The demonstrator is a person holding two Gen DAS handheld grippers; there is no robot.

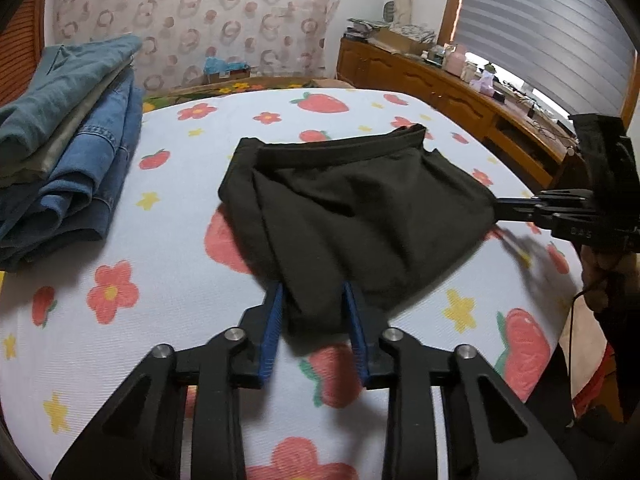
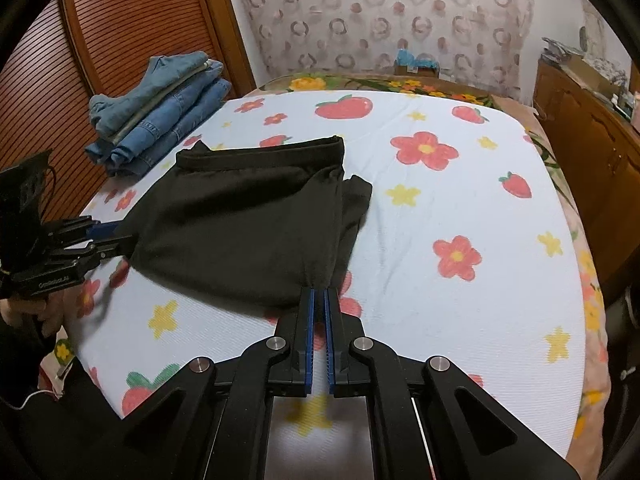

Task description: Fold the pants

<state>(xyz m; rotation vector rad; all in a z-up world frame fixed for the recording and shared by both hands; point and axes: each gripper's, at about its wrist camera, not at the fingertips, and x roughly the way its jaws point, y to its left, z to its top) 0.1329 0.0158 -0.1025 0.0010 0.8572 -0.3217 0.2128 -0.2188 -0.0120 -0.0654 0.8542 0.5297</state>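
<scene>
Black pants [image 1: 352,208] lie partly folded on the flower-print bed sheet [image 1: 160,320], waistband at the far side. They also show in the right wrist view [image 2: 248,224]. My left gripper [image 1: 314,292] holds a bunch of the near fabric between its blue pads, jaws partly apart around the cloth. My right gripper [image 2: 319,294] is shut on the near right corner of the pants. In the left wrist view the right gripper [image 1: 500,210] pinches the right corner. In the right wrist view the left gripper [image 2: 126,236] grips the left corner. The held edge is lifted slightly off the sheet.
A stack of folded jeans [image 1: 68,152] sits at the far left of the bed, also in the right wrist view [image 2: 160,112]. A wooden sideboard [image 1: 460,92] with clutter runs along the right. A slatted wooden door [image 2: 120,40] stands behind the jeans.
</scene>
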